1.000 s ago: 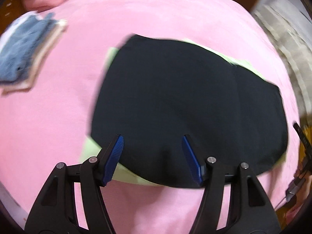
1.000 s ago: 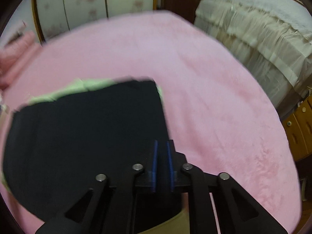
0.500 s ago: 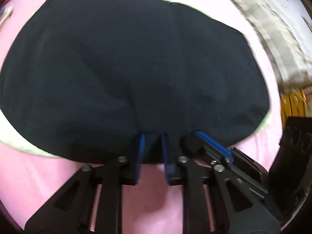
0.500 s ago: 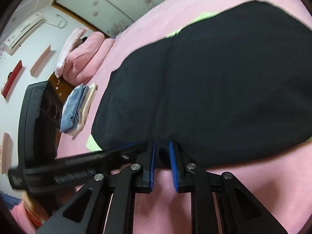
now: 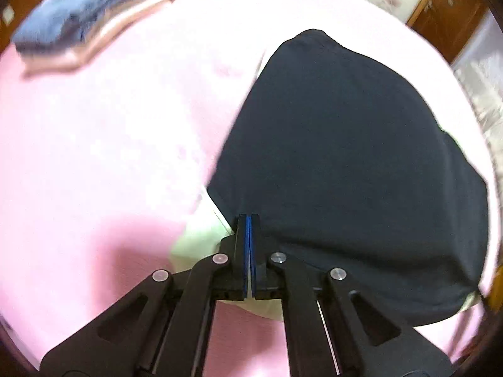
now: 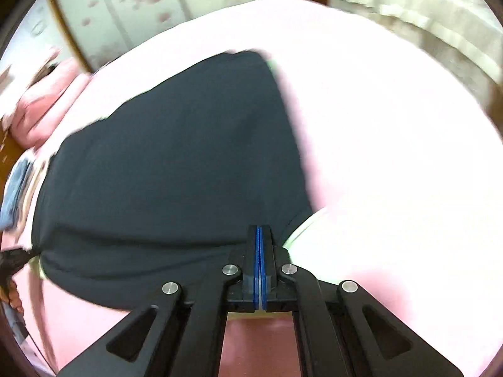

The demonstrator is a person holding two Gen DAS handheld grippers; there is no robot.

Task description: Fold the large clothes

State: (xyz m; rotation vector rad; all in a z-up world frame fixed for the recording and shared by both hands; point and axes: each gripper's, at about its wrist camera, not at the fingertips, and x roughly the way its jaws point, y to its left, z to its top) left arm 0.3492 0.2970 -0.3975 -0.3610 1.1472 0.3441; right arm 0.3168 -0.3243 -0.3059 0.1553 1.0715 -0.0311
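Garment (image 5: 345, 163) lies flat on pink bed (image 5: 94, 157); left gripper (image 5: 248, 220) and right gripper (image 6: 259, 229) fingers pinched shut on its near corners, just closed; lift both evenly, fold away.

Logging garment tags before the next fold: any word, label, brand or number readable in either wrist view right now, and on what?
None readable.
Black garment: plain, no print or tag showing.
Light green layer beneath it: no marking.
Folded blue clothes: blurred, no text made out.
Pink bedspread: plain.
Wardrobe doors: flower pattern only, no lettering.
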